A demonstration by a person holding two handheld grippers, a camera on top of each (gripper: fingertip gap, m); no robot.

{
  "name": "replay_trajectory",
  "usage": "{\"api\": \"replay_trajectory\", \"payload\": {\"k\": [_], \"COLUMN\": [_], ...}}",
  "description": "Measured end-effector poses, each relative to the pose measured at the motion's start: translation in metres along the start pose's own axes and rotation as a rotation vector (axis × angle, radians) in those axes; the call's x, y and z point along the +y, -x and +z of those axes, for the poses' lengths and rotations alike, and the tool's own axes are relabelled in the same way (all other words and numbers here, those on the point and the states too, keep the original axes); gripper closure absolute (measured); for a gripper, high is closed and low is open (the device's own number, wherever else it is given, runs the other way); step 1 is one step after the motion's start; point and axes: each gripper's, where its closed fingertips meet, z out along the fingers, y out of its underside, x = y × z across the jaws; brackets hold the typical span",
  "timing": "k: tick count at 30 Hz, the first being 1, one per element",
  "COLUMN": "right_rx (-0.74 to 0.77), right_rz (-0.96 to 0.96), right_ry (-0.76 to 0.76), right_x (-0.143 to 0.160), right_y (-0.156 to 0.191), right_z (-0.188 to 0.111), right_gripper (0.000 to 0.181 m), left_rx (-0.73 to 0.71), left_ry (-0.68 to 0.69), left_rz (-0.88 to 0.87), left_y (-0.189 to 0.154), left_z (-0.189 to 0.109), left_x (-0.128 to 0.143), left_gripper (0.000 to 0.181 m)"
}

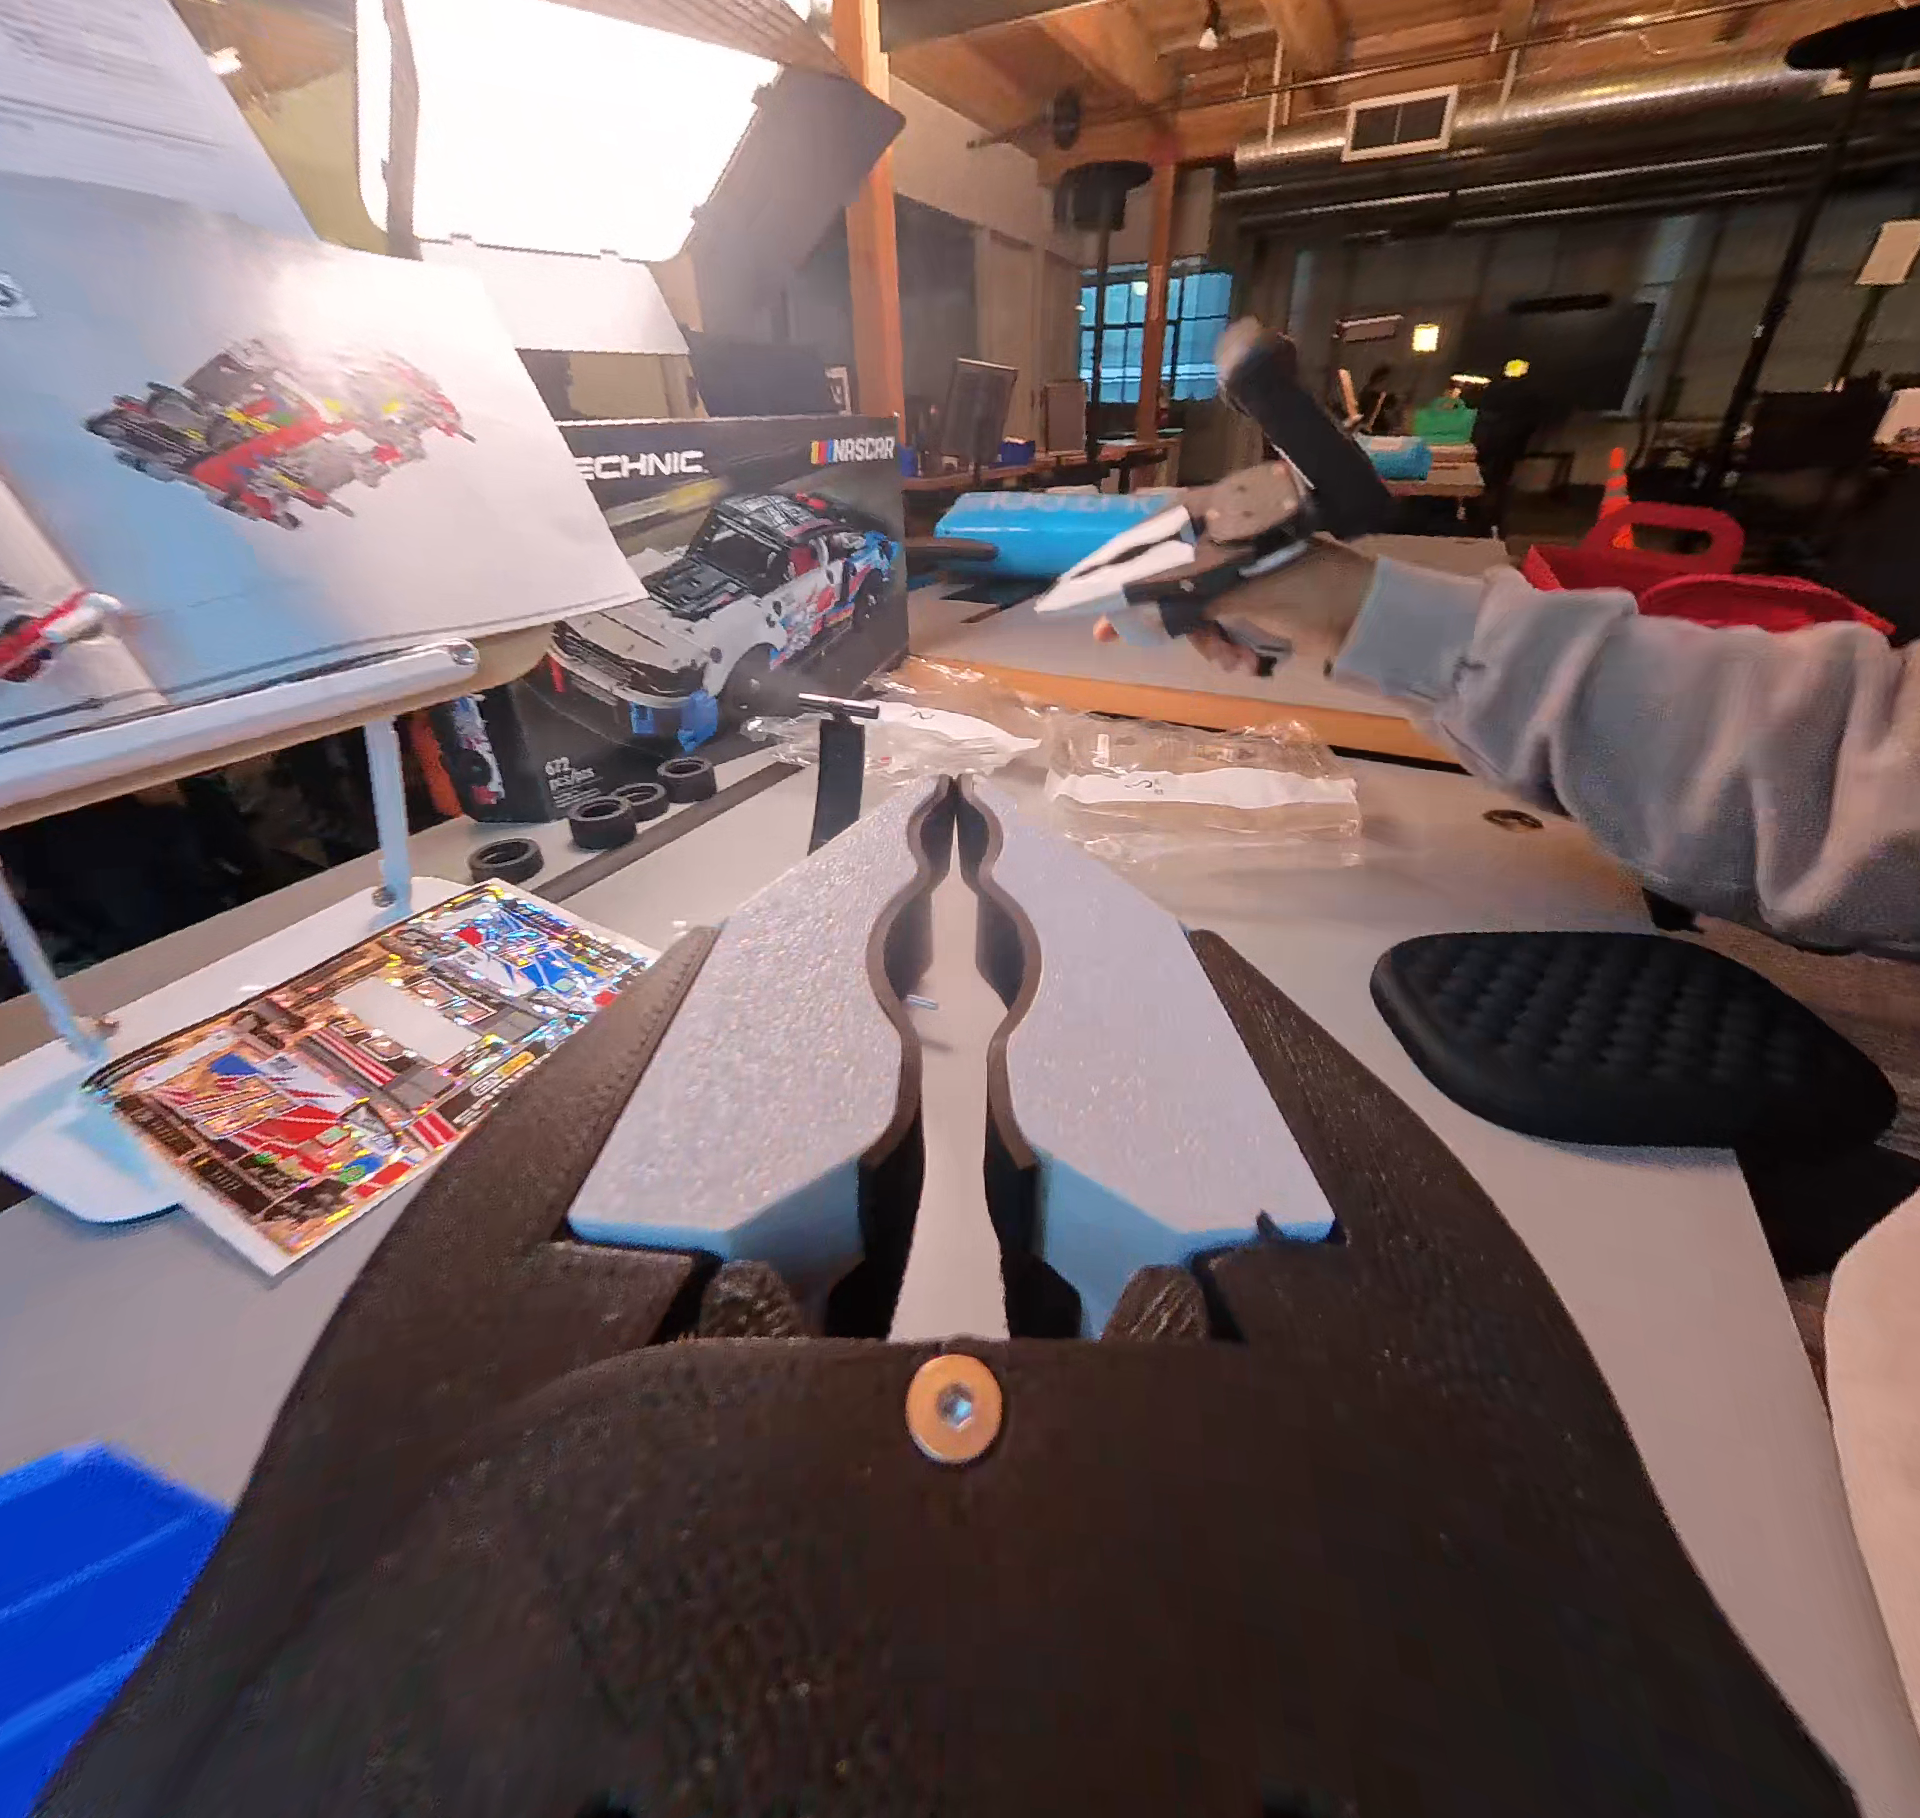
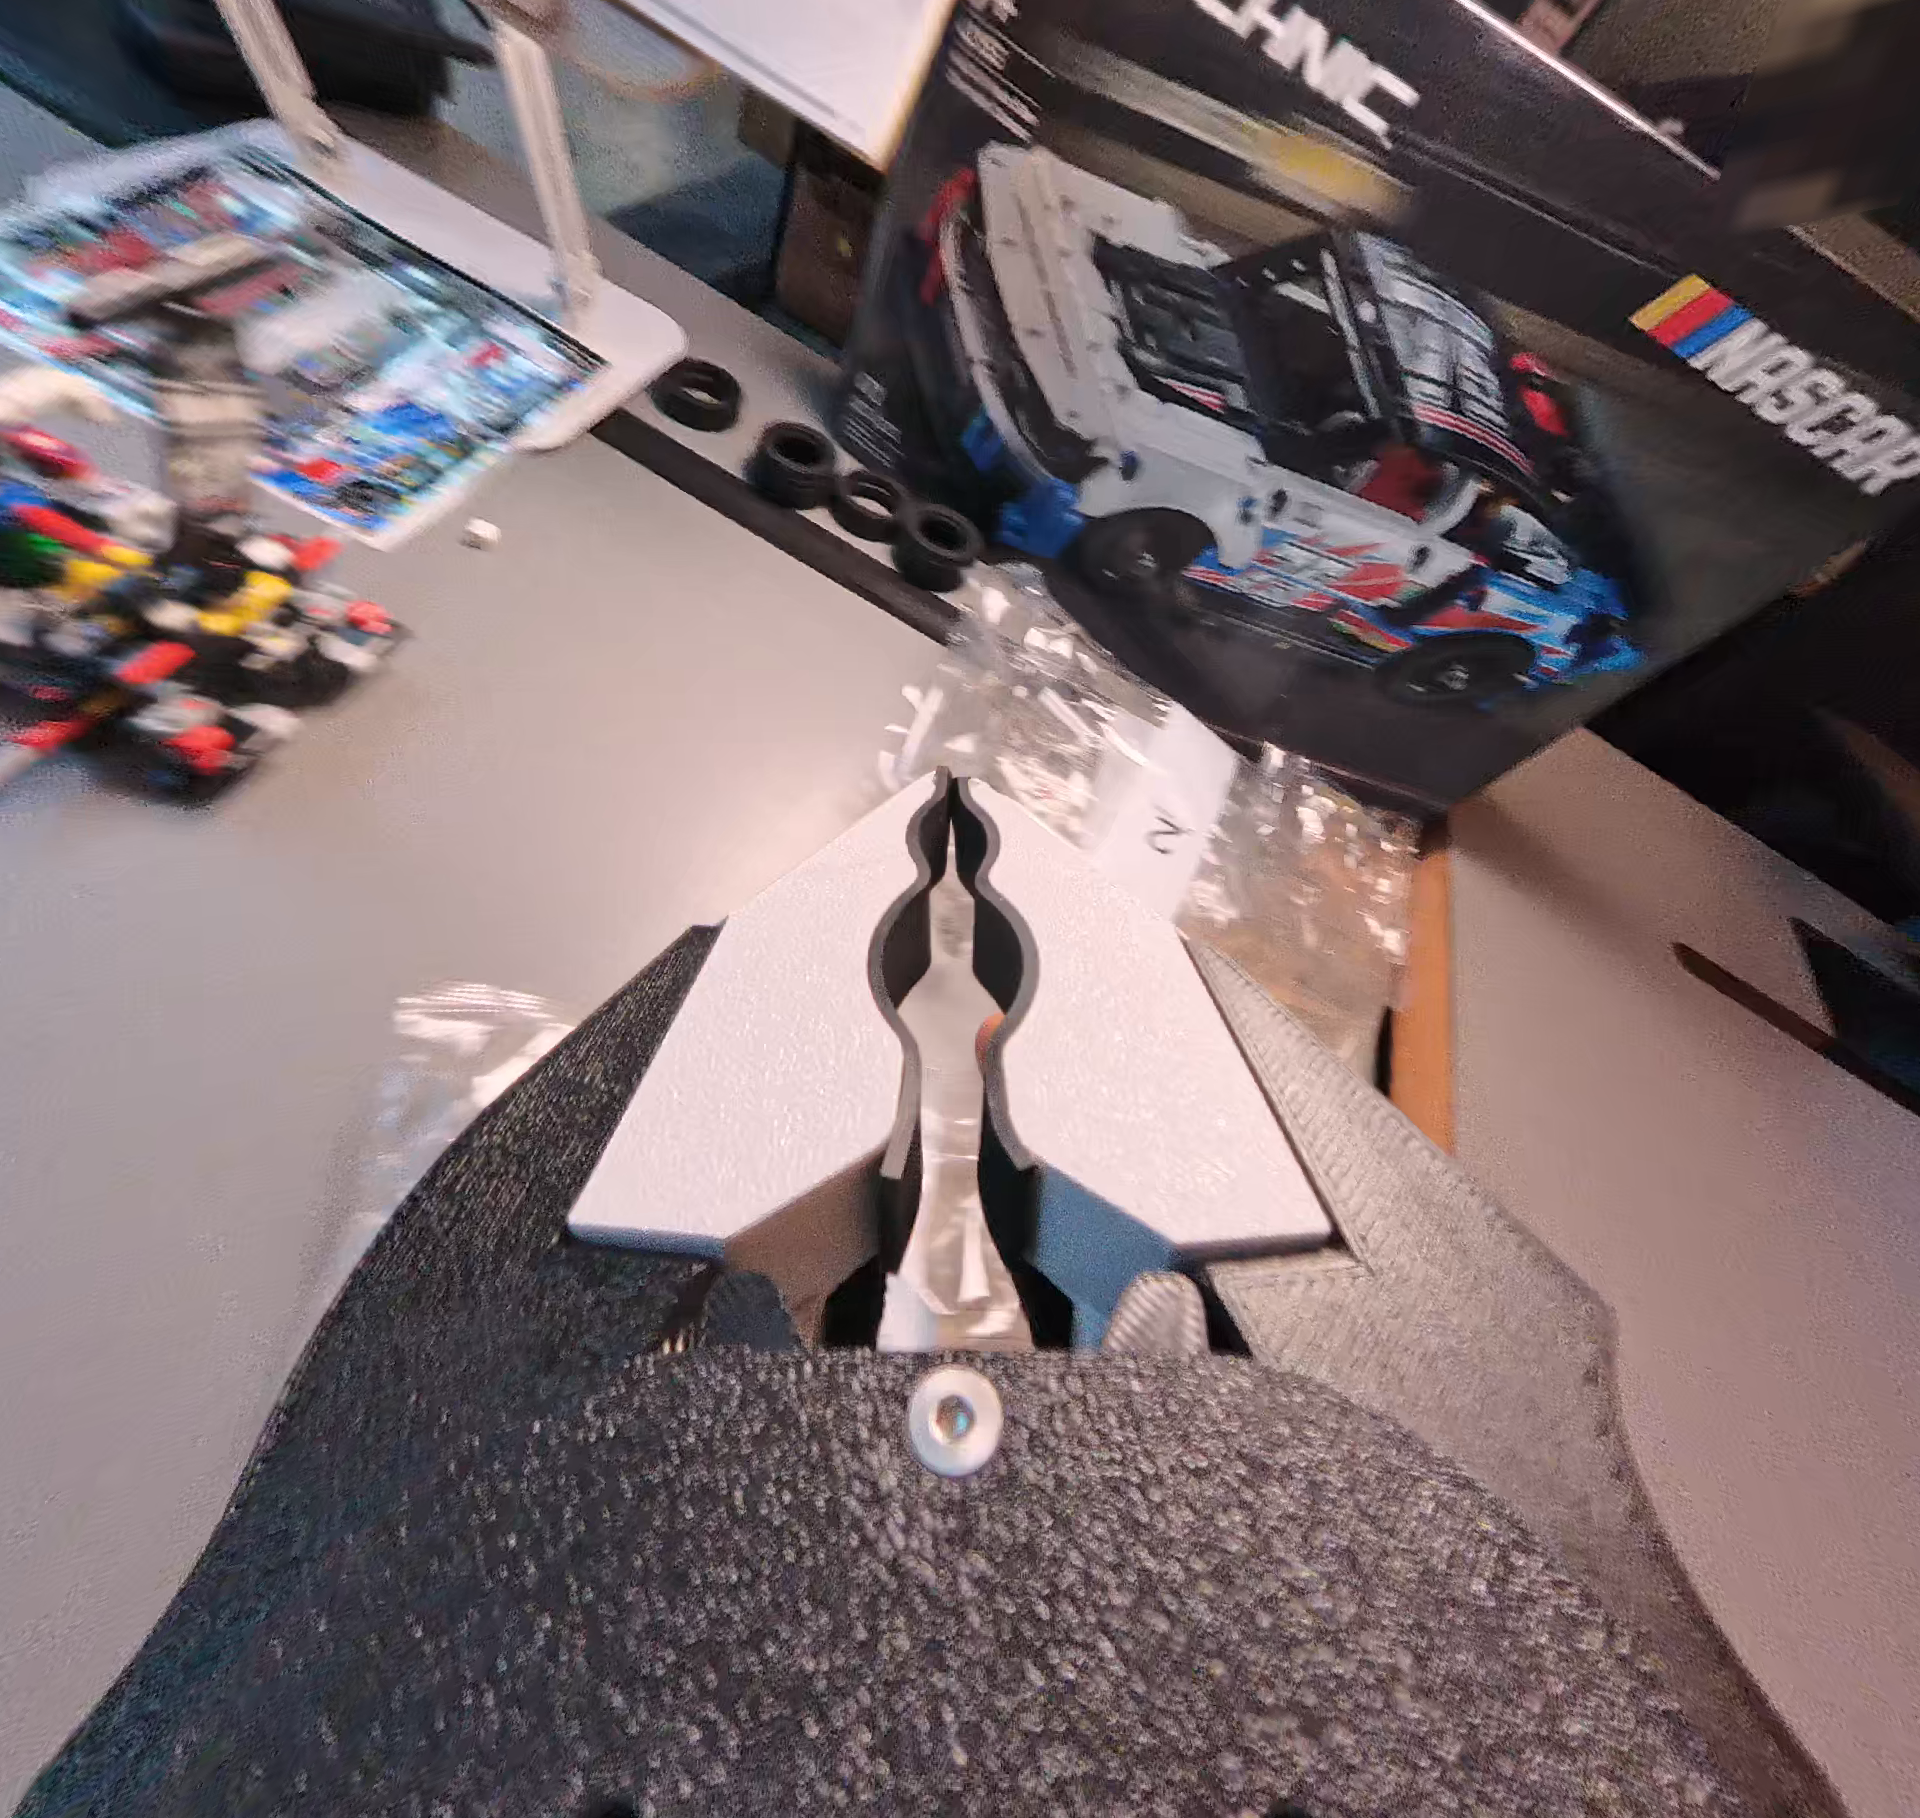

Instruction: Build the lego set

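Grey tabletop (image 2: 644,729) runs under both grippers. Left gripper (image 1: 954,800) and right gripper (image 2: 951,792) each have jaws pressed together at the tips, holding nothing. Beyond the right jaws lie clear parts bags (image 2: 1164,760); the half-built car (image 2: 156,625) sits far to their left. Best, I judge, to open wide before descending, then pinch a bag edge, not the loose tyres (image 2: 862,501).

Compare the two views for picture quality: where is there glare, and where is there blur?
Left wrist view: a bright light panel blows out to white, and the sticker sheet glints. Right wrist view: motion blur smears the part-built model and set box; the right gripper stays sharp.
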Motion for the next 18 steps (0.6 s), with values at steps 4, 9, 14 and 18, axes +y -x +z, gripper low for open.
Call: {"api": "replay_trajectory", "payload": {"k": [4, 9, 14, 18], "right_rx": [0.113, 0.149, 0.055, 0.062], "right_rz": [0.015, 0.030, -0.062, -0.071], "right_ry": [0.133, 0.315, 0.472, 0.563], "right_x": [0.032, 0.087, 0.119, 0.137], "right_y": [-0.102, -0.155, -0.138, -0.139], "right_z": [0.045, 0.106, 0.159, 0.179], "right_gripper": [0.176, 0.143, 0.133, 0.176], "left_rx": [0.045, 0.017, 0.058, 0.106], "left_ry": [0.081, 0.141, 0.179, 0.157], "left_rz": [0.011, -0.017, -0.094, -0.224], "left_y": [-0.002, 0.012, 0.011, 0.008], "left_z": [0.026, 0.038, 0.035, 0.037], "left_x": [0.028, 0.076, 0.101, 0.103], "left_gripper": [0.181, 0.180, 0.179, 0.178]}}
